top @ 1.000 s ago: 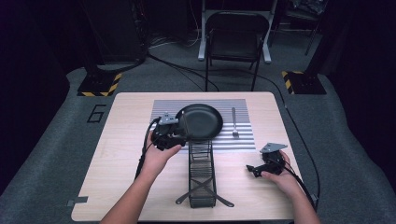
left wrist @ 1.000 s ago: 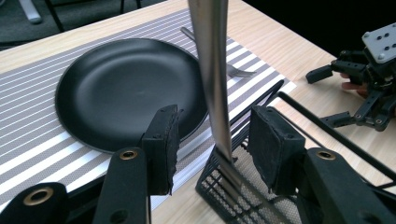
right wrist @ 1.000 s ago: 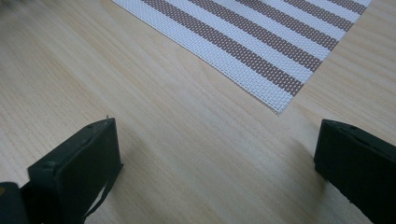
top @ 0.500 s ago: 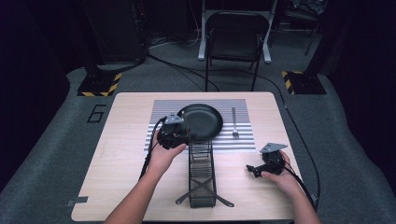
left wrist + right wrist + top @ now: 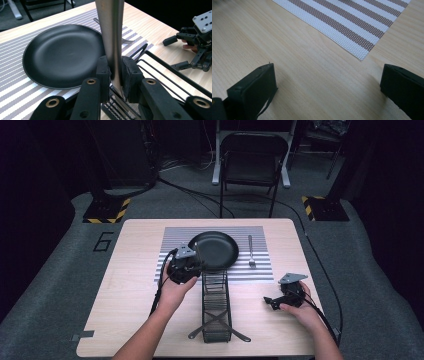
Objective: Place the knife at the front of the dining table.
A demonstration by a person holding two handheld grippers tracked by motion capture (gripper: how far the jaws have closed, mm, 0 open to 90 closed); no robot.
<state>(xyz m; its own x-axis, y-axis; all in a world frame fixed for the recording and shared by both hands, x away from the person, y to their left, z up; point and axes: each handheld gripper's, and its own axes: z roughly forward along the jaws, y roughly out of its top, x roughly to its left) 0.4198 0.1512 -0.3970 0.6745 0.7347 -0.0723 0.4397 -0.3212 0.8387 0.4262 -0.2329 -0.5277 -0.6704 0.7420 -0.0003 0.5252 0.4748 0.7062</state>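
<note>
**Steel handle pinched upright in my left pads**

My left gripper (image 5: 115, 75) has just been closing, and its two blocky black pads now press on a flat, brushed-steel utensil handle (image 5: 111, 37) that stands upright through the middle of the left gripper view and runs out of its top edge. The metal is smooth and satin, wider above and tapering to a thin edge below the pads; I cannot tell what kind of utensil it is. In the high view that gripper (image 5: 184, 267) sits left of centre, just at the lower left rim of the plate (image 5: 213, 251).

The plate (image 5: 62, 56) is round, matte black and shallow, with a low curved rim. It lies on a woven placemat (image 5: 15, 82) striped brown and white, coarse in texture. To the right of the plate in the high view, a slim silver fork (image 5: 251, 251) lies on the same mat.

Below the plate, a black wire rack (image 5: 216, 305) of thin rods stretches toward the bottom of the frame over the pale wood-grain table (image 5: 125, 290).

My right gripper (image 5: 280, 299) rests at the lower right, jaws spread wide with nothing between them, hard black pads (image 5: 254, 87) low over bare wood.
</note>
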